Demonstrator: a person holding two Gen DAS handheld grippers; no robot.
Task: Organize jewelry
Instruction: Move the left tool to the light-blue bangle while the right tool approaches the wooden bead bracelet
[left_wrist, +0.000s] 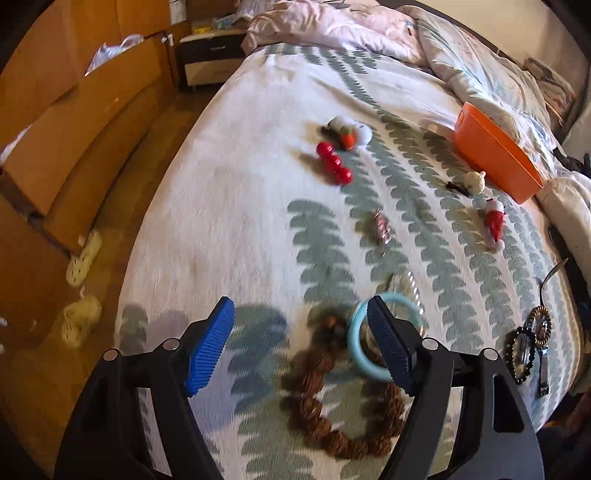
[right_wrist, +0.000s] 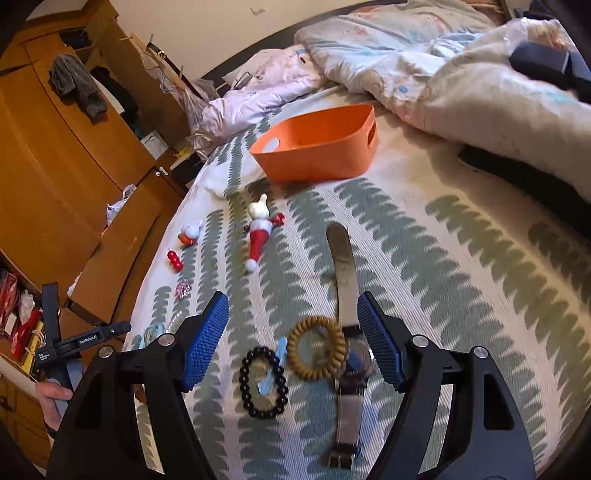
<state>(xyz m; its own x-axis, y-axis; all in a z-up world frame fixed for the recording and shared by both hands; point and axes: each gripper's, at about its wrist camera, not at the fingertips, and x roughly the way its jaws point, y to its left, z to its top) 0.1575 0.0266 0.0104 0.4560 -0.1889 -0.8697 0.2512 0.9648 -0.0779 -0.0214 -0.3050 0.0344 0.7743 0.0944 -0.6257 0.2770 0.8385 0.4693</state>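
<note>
My left gripper (left_wrist: 301, 308) is open above the bedspread, nothing between its blue pads. A brown bead necklace (left_wrist: 325, 406) lies below it, and a light blue bangle (left_wrist: 356, 332) sits partly behind the right finger. My right gripper (right_wrist: 291, 301) is open too. Beneath it lie a tan coil hair tie (right_wrist: 295, 350), a black bead bracelet (right_wrist: 245, 369), a small blue clip (right_wrist: 275, 365) and a grey-strapped watch (right_wrist: 341, 258). The orange basket (right_wrist: 317, 155) stands farther up the bed, and what is in it is hidden.
Red beads (left_wrist: 334, 162), a pink clip (left_wrist: 382, 229), a Santa-hat clip (left_wrist: 495, 221) and small plush clips (left_wrist: 347, 133) are scattered over the leaf-patterned bedspread (left_wrist: 236, 184). A crumpled duvet (right_wrist: 443, 74) lies behind the basket. Wooden wardrobes (right_wrist: 55, 166) stand left of the bed.
</note>
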